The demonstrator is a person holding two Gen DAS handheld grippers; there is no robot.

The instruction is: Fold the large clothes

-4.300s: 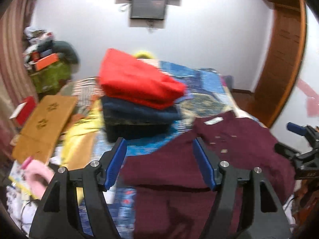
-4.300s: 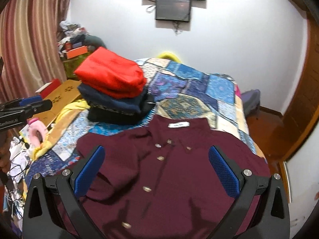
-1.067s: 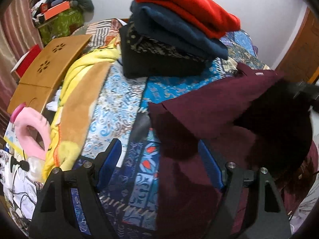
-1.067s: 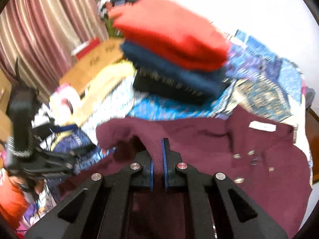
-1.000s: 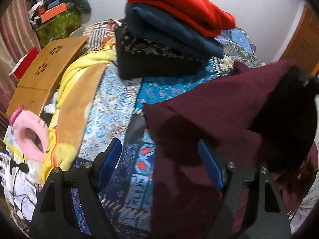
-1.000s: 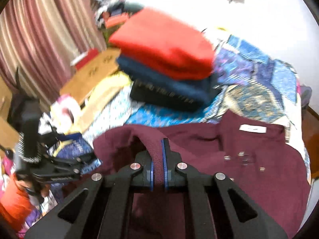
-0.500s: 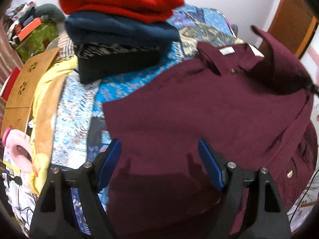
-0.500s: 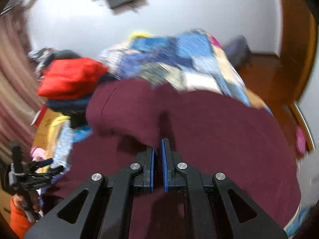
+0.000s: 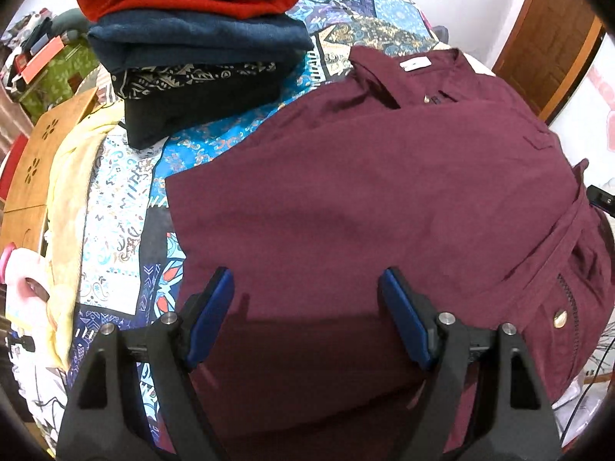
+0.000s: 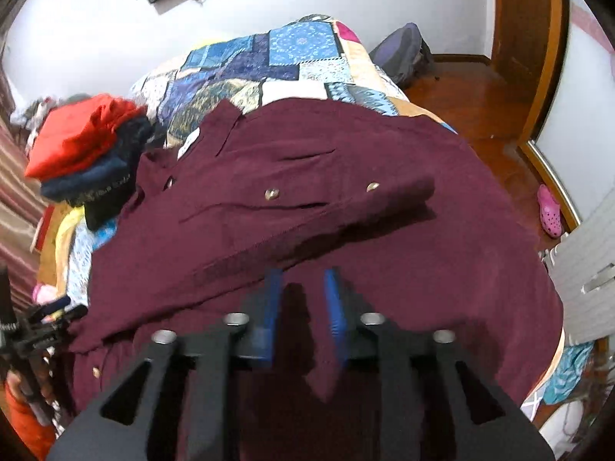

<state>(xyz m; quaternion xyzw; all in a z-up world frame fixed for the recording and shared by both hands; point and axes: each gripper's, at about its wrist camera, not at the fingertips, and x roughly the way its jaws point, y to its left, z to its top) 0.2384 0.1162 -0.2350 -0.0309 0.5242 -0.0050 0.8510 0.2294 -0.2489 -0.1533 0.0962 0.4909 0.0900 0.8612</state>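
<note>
With the maroon shirt [image 9: 365, 199] folded across below it, the right gripper [image 10: 303, 307], pads parted and empty, should lift clear, while the left gripper [image 9: 307, 315], spread wide, smooths the fold ahead.

one maroon shirt [image 9: 365, 199], three folded garments stacked [image 9: 200, 38], one patchwork quilt [image 9: 115, 230], two tongs [image 9: 307, 299]

This is a bedroom in a home. A bed with a patchwork quilt [image 10: 284, 61] fills the room, a pile of folded clothes [image 9: 196, 38] lies on it, striped curtains [image 10: 15, 207] hang aside, and a wooden door [image 9: 546, 34] stands behind.
</note>
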